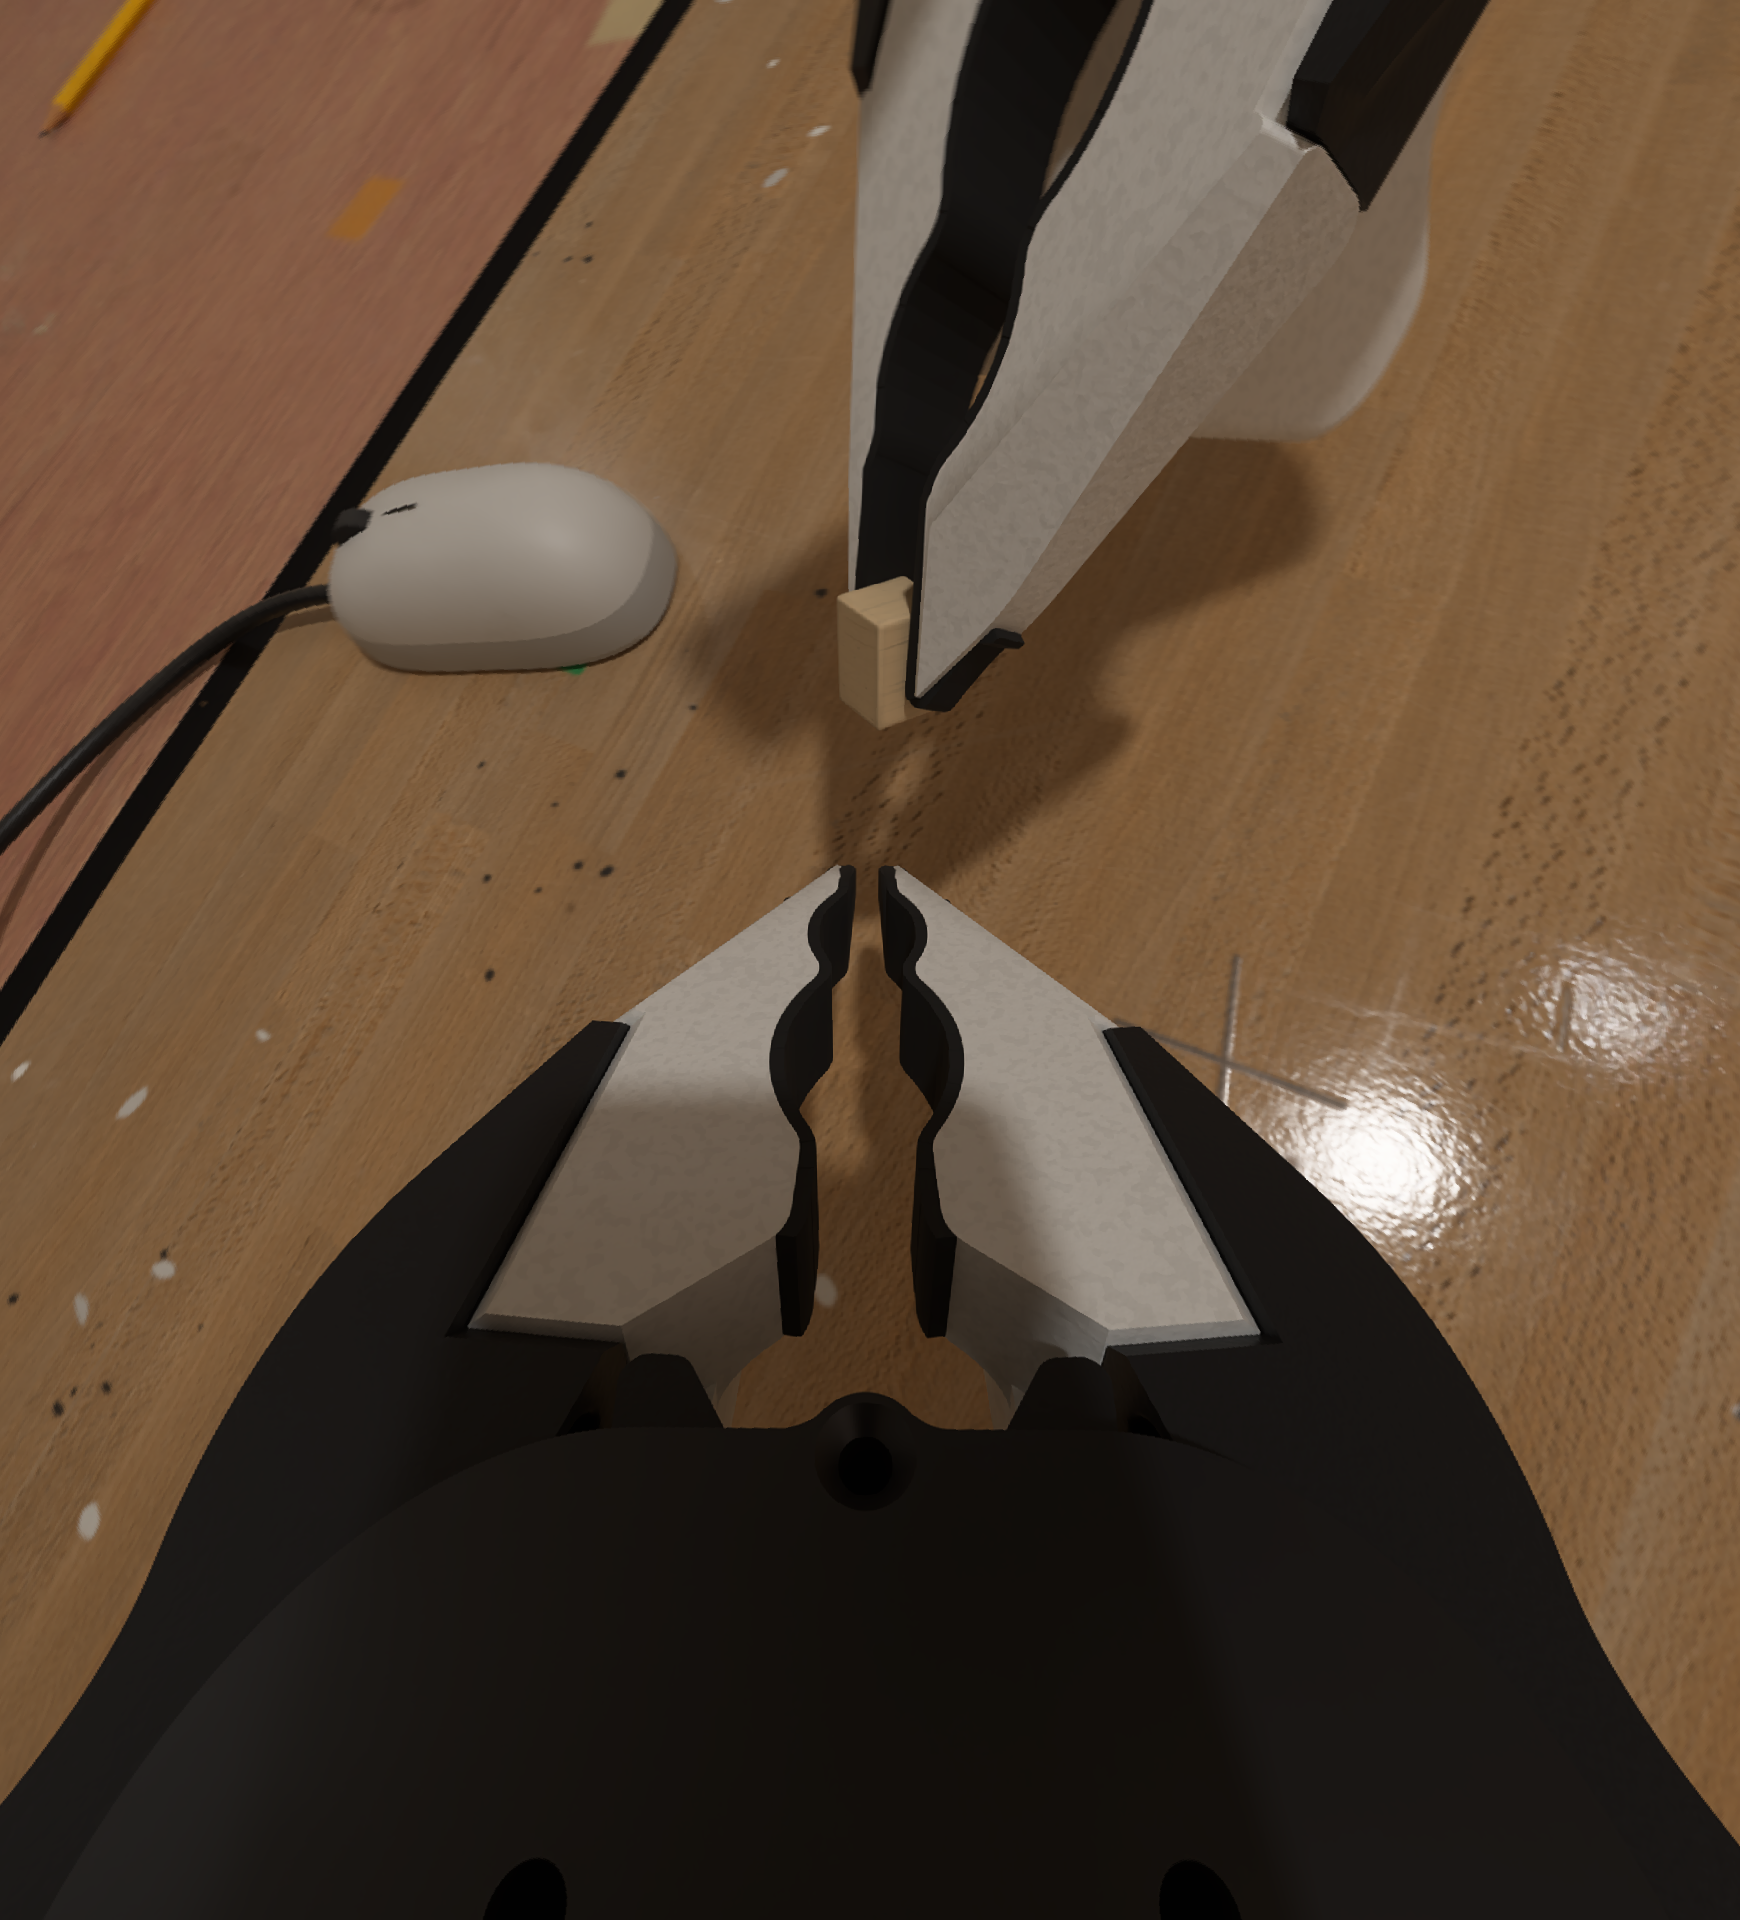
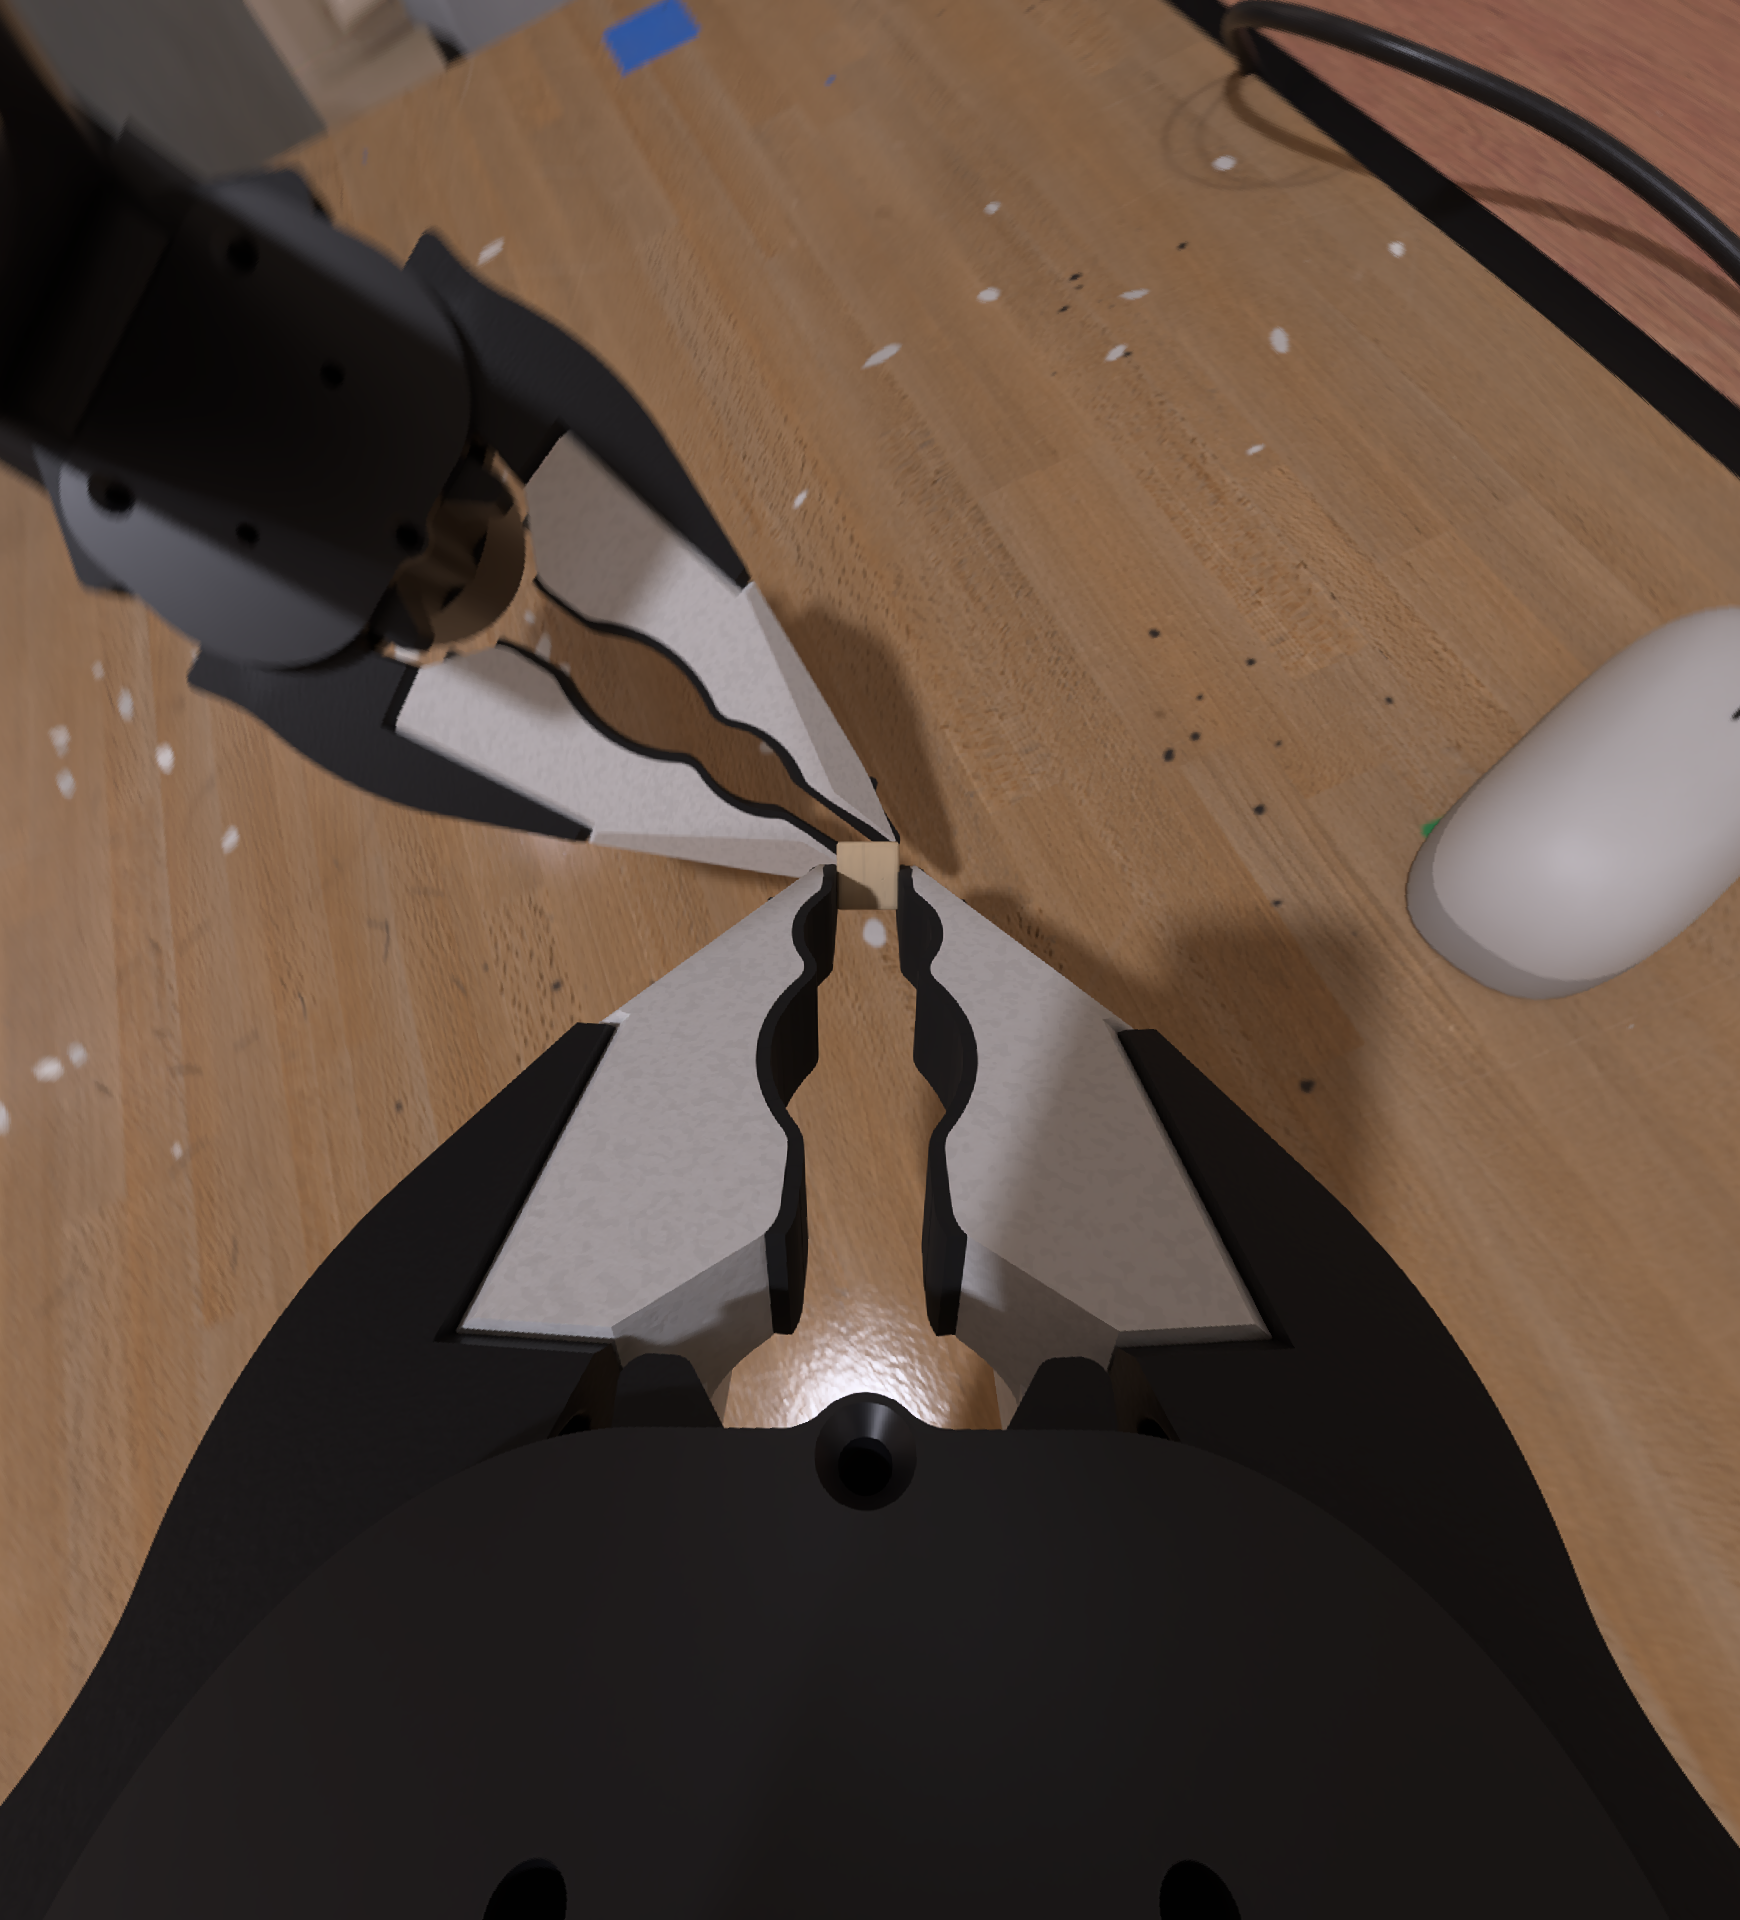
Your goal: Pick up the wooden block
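The right tool (image 2: 867, 885) has its 2 fingers closed onto the wooden block (image 2: 866, 876), pinching the small pale cube right at the fingertips, with the rest of the slot behind it empty. From the left wrist view the block (image 1: 874, 659) sits at the very tip of that right tool (image 1: 923, 665), and a shadow lies on the counter (image 1: 1365, 727) beneath it with a gap between, so it looks lifted clear of the wood rather than resting on it. I judge the grasp made and the lift begun; what is left is to raise it further and keep it secure, since the hold is only on the outermost tip and a slip seems possible.

The left tool (image 1: 864, 878) holds nothing: its fingertips are nearly together, with only a thin slit between them, and it hangs above bare counter just short of the block. In the right wrist view its tips (image 2: 871, 831) come in right beside the block's far side; whether they touch it I cannot tell.

Further out, a grey corded mouse (image 1: 502, 566) lies near the counter's edge where a black strip (image 1: 492, 281) borders a reddish surface (image 1: 170, 312), and a yellow pencil (image 1: 97, 68) rests on that surface towards its far corner.
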